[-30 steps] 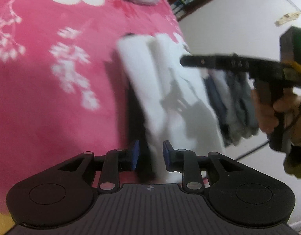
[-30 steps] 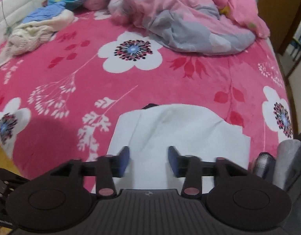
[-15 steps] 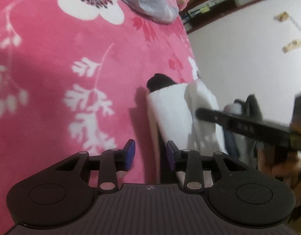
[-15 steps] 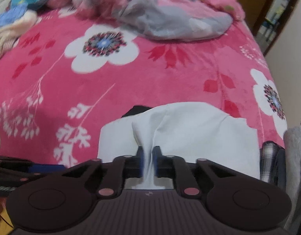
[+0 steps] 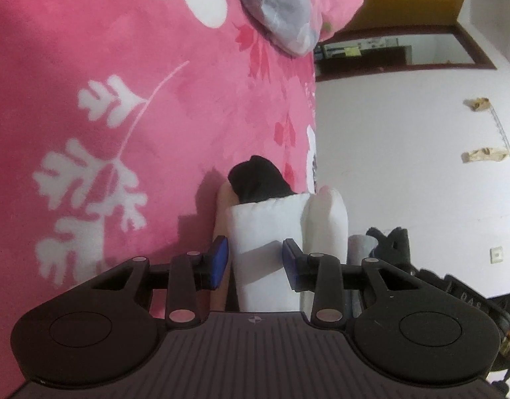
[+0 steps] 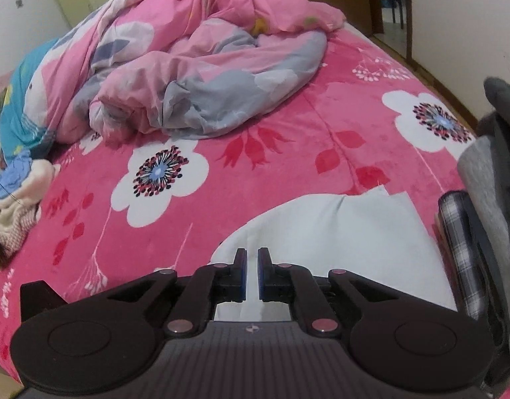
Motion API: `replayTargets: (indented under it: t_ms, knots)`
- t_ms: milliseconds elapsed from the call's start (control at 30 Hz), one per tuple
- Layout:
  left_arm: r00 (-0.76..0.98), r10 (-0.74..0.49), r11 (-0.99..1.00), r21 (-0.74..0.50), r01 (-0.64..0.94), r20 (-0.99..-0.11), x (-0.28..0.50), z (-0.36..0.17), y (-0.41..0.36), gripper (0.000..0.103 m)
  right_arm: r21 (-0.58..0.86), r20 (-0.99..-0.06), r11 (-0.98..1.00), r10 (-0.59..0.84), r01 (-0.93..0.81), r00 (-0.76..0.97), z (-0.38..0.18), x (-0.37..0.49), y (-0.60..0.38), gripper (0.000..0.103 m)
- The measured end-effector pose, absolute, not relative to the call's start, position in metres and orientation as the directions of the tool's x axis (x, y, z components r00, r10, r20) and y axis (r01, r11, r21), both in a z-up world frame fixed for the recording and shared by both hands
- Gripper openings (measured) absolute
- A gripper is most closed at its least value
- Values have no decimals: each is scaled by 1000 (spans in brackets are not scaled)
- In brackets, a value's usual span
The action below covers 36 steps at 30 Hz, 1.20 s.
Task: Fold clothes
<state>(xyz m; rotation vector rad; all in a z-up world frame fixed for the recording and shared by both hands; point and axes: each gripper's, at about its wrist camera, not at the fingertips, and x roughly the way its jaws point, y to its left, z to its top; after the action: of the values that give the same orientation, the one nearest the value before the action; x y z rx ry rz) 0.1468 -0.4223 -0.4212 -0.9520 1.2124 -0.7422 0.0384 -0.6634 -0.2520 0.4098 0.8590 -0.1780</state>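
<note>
The white garment (image 6: 338, 232) lies folded on the pink bed (image 6: 255, 173). The right claw (image 6: 251, 272) pinches its fold; the left claw (image 5: 255, 259) stands open around the garment's edge.

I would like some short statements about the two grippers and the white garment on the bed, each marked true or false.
1. The right gripper is closed on the white garment. True.
2. The left gripper is shut. False: its fingers stand apart, with the white garment between them.
3. The white garment lies on a plain blue sheet. False: it lies on a pink floral blanket.
4. A crumpled duvet lies farther up the bed. True.
5. A stack of folded clothes sits to the right of the white garment. True.
</note>
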Motion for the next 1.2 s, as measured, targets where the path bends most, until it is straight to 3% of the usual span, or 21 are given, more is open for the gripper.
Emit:
replayTargets:
  t_ms: [167,233,300,367,400,500,800,900,1200]
  knots:
    - [236,-867,433,-898,-77,-439,151,-430,-416,35,181,-792,967,36,178,609,-257,49,-638,14]
    - [243,-867,431,-899,-75,-436,152,-431,-415,35,92,-805,989,6,114,593,-262,53,-622,33]
    - [243,-869,427,-902,-68,-430,153,-431,-417,35,20,-812,998,-16,56,583,-270,59,-609,44]
    - [239,-872,425,-903,-60,-427,153,-430,-418,35,-26,-830,1000,-26,9,557,-280,65,-600,44]
    - [237,-874,424,-904,-57,-425,153,-430,-419,35,-42,-837,999,-32,-6,546,-285,66,-596,39]
    - [248,-875,420,-907,-45,-417,150,-426,-419,34,-43,-841,999,-47,20,539,-289,64,-600,1]
    - [278,-895,389,-916,98,-350,138,-385,-425,25,196,-757,951,-9,240,653,-250,29,-654,0]
    - [260,-913,358,-923,141,-314,136,-375,-433,25,247,-737,932,4,265,676,-248,23,-664,0]
    - [163,-930,356,-917,179,-329,140,-389,-476,25,306,-683,914,15,267,730,-246,13,-676,0]
